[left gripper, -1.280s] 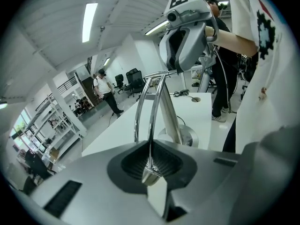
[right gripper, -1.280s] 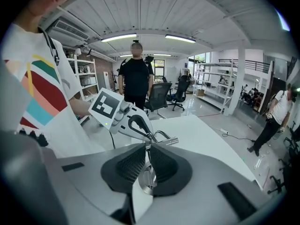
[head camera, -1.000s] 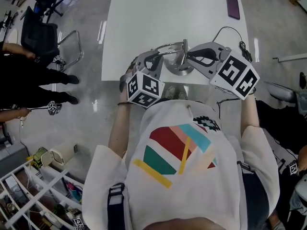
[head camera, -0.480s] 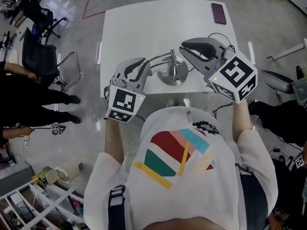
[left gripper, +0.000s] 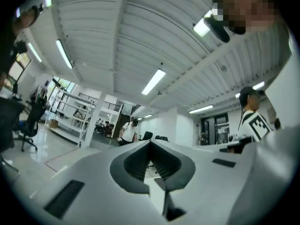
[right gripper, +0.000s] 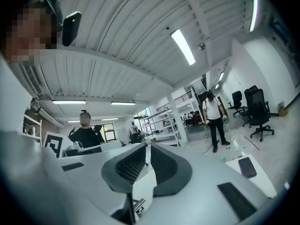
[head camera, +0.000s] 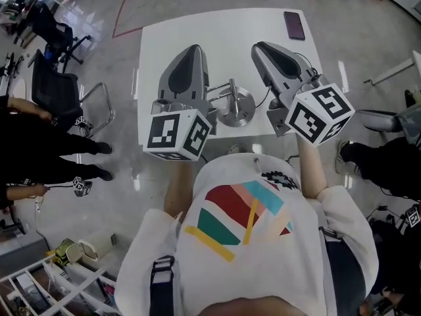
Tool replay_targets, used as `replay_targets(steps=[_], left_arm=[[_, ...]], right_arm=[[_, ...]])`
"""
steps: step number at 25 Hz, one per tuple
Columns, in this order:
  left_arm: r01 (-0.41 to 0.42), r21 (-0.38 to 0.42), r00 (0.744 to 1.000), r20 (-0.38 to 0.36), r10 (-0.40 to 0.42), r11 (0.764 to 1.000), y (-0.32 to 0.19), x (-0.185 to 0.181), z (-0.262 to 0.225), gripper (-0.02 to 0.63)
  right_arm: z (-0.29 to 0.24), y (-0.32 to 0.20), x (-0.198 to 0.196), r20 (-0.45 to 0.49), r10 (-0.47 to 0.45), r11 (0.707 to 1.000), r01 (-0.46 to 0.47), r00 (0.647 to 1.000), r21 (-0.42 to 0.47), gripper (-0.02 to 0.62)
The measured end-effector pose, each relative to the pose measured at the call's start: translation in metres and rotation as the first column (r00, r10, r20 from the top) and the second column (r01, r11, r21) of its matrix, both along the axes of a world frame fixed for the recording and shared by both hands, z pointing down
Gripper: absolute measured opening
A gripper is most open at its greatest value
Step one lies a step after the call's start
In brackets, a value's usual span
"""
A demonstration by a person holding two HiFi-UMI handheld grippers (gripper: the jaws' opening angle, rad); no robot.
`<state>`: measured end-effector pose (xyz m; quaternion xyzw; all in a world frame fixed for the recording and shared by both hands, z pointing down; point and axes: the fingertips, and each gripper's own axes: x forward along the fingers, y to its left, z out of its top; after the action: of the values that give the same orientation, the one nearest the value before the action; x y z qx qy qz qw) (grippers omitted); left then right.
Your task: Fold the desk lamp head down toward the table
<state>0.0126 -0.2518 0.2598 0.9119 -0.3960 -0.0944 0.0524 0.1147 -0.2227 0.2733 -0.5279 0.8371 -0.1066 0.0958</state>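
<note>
The desk lamp stands near the front edge of the white table (head camera: pixel 197 25), with its round metal base (head camera: pixel 238 112) and short post. Its thin arm (head camera: pixel 217 88) runs left and low, and its head is hidden under my left gripper. Both grippers hover above the lamp, pointing away across the table and touching nothing. The left gripper (head camera: pixel 191 49) (left gripper: pixel 150 144) has its jaws pressed together with nothing between them. My right gripper (head camera: pixel 259 47) (right gripper: pixel 148 147) is likewise shut and empty. A bit of the lamp's metal (right gripper: pixel 137 205) shows below the right jaws.
A dark phone (head camera: pixel 294 25) (right gripper: pixel 247 167) lies at the table's far right corner. The lamp's black cable (head camera: pixel 309 68) loops off the right edge. Office chairs (head camera: pixel 56 87) and a standing person (head camera: pixel 39 133) are left of the table; wire shelving (head camera: pixel 39 288) stands at bottom left.
Both grippers have lifted off the lamp and tipped up from pointing down at it to pointing level across the table. The left jaws, a little apart before, have shut.
</note>
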Motion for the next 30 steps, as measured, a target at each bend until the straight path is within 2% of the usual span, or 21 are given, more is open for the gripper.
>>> replay_targets(steps=[2,6,10,14,30], left_arm=[[0.001,-0.024,0.999,-0.032,-0.001,1.000,-0.002,0.004,0.003,0.044],[0.040,-0.010,0.998,0.038,-0.040,0.999,-0.007,0.010,0.011,0.044],[0.002,-0.040,1.000,0.027,-0.001,0.999,-0.008,0.016,0.014,0.044],[-0.001,-0.037,0.999,0.041,0.002,0.999,-0.010,0.021,0.017,0.044],[0.007,-0.079,0.998,0.058,-0.002,0.997,-0.017,0.010,0.029,0.044]], right_arm=[[0.006,0.002,0.002,0.029,0.007,1.000,-0.008,1.000,0.005,0.040],[0.019,0.000,0.009,0.010,0.063,0.998,-0.063,0.998,-0.018,0.039],[0.024,-0.002,0.007,-0.016,0.079,0.996,-0.079,0.997,-0.041,0.038],[0.028,-0.005,0.011,-0.023,0.093,0.994,-0.094,0.995,-0.047,0.038],[0.042,-0.011,-0.003,-0.020,0.070,0.993,-0.071,0.997,-0.093,0.038]])
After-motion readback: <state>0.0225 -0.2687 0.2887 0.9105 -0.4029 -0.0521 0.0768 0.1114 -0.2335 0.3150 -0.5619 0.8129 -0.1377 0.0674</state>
